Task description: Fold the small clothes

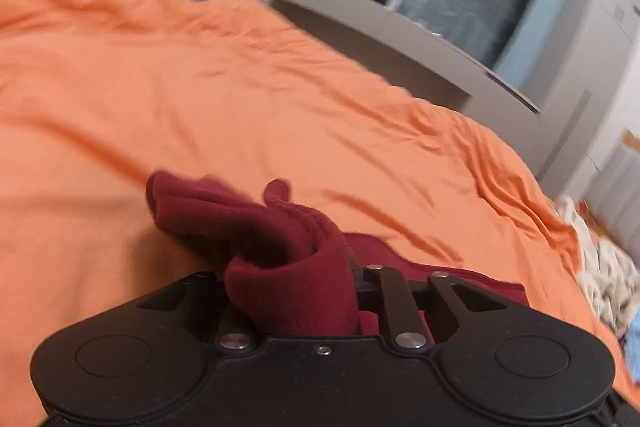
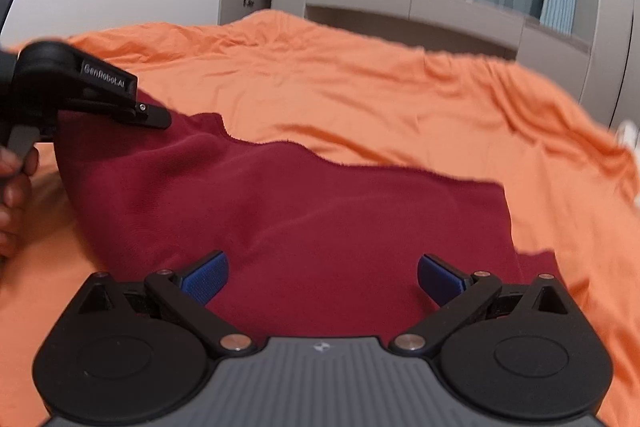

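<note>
Jaws on the left gripper [image 1: 288,287] are pinched tight on a bunched corner of the dark red cloth [image 2: 304,227], while the right gripper [image 2: 322,277] hangs over the cloth with its jaws spread wide and holding nothing. Most of the cloth lies flat on the bed's orange sheet [image 2: 360,87]. If the left pulls hard with nothing pinning the other side, the whole cloth may slide and crumple, or the thick bunch may slip out.

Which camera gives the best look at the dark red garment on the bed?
The right wrist view: the dark red garment lies spread across the orange bedspread, with its edges visible. The left wrist view shows only a bunched fold clamped in the left gripper.
</note>
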`<state>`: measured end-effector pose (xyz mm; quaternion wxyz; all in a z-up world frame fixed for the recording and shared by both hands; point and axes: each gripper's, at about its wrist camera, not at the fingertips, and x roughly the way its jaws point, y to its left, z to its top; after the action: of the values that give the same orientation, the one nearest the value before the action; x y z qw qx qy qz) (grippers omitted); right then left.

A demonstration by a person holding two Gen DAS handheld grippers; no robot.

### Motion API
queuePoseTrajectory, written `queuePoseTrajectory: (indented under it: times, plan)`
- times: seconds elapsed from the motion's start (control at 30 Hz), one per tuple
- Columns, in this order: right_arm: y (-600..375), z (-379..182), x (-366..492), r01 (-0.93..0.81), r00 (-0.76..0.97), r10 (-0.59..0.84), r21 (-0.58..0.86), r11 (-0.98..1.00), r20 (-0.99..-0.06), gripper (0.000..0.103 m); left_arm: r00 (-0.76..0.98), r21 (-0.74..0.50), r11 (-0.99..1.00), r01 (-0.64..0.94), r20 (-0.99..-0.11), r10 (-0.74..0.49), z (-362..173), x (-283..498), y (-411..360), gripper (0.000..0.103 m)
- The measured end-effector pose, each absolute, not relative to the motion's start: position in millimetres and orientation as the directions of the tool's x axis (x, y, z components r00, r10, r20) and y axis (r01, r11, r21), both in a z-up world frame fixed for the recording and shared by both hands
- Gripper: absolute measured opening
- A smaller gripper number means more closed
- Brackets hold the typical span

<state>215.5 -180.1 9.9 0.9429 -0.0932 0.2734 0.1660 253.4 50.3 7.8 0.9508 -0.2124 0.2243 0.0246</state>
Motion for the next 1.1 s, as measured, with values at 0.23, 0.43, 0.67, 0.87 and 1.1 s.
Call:
queuePoseTrajectory:
  times: [0.23,0.43,0.67,0.87,1.1]
  plan:
    - [-238.6,35.7,221.0,-0.300,0.791,0.237,-0.018,0.954,-0.564,0.103,0.903,-0.164,0.982,0.093,-0.401,-0.153,36.9,274.8,-7.3,0.018]
    - [-301.3,53.0,236.8,-0.107,0.844,0.070,-0.039,0.994,-0.532,0.103,0.866,-0.035,0.951,0.306,-0.406,-0.293,53.7,286.7,-77.4,0.018]
    - [-378.3,65.2,257.5,0.040,0.827,0.110,0.252,0.967,-0.552,0.103,0.743,0.043,0.846,0.531,-0.503,-0.441,27.1,276.7,-140.2,0.017]
    - [-395.8,48.3,270.3,0.069,0.777,0.173,0.355,0.932,-0.606,0.103,0.720,0.155,0.795,0.587,-0.548,-0.425,-4.6,255.3,-155.9,0.040]
    - [-382.8,40.7,288.3,0.003,0.681,0.390,0.535,0.845,-0.620,0.103,0.701,0.113,0.775,0.621,-0.522,-0.486,3.1,238.9,-145.8,0.078]
